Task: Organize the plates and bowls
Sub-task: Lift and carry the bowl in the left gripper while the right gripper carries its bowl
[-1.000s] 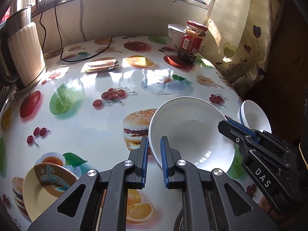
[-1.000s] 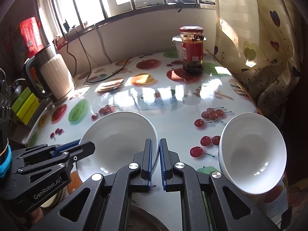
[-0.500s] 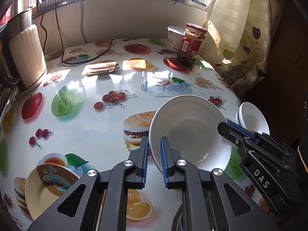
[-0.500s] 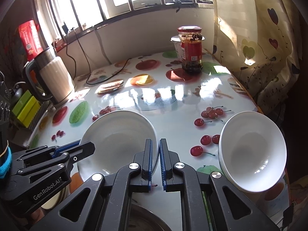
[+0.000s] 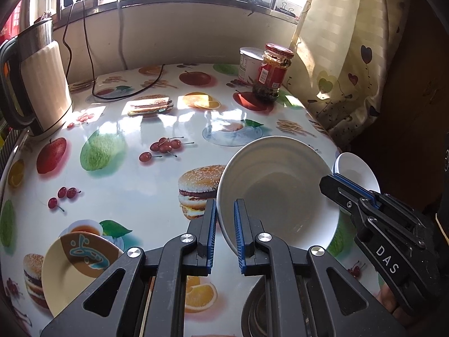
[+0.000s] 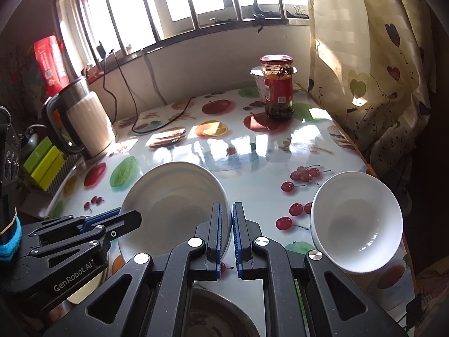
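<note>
A white deep plate (image 5: 280,193) (image 6: 174,205) is held between both grippers over the near part of the table, tilted so its hollow faces me. My left gripper (image 5: 225,219) is shut on the plate's left rim, and it shows again at the left of the right wrist view (image 6: 132,219). My right gripper (image 6: 227,221) is shut on the right rim, reaching in from the right in the left wrist view (image 5: 327,181). A smaller white bowl (image 6: 356,224) (image 5: 356,171) sits at the table's right edge. A tan plate with a blue pattern (image 5: 75,266) lies near left.
A metal bowl (image 6: 213,314) (image 5: 258,309) lies just below the grippers. A kettle (image 5: 36,84) with its cable stands at the back left. A red-lidded jar (image 5: 273,73) and a white tub (image 5: 249,64) stand at the back right, beside the curtain (image 6: 378,84). Green boxes (image 6: 45,163) lie off the left edge.
</note>
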The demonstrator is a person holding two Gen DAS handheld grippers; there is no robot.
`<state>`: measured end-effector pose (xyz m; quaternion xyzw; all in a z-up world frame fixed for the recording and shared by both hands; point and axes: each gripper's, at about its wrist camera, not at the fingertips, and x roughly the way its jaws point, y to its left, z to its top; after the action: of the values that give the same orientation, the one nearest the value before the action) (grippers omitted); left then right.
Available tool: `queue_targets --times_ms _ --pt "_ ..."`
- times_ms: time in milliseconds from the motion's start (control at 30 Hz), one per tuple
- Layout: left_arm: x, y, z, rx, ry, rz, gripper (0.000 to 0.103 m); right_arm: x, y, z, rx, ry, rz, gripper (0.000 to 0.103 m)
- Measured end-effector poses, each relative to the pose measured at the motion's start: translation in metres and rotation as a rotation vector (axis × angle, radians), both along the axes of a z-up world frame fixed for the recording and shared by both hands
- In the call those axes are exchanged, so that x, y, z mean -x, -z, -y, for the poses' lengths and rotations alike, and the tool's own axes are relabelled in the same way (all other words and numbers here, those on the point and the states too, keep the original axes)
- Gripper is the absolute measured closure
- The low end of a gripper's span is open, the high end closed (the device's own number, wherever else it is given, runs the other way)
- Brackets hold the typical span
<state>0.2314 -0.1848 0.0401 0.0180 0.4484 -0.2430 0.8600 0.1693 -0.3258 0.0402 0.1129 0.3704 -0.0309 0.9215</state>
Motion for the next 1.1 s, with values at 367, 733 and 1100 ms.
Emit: queue_targets --times_ms 367,733,1100 --pt "0.024 -0.015 -0.006 0.02 0.01 0.026 0.09 0.028 -0.02 -0.007 0.008 0.006 0.042 0.094" --pt "0.048 -0.019 -0.012 0.028 0.031 0.033 0.09 0.059 -0.026 -0.014 0.012 0.024 0.06 0.094" --pt "0.068 -0.011 -0.011 0.014 0.054 0.018 0.09 0.085 -0.02 -0.019 -0.004 0.051 0.058 0.094"
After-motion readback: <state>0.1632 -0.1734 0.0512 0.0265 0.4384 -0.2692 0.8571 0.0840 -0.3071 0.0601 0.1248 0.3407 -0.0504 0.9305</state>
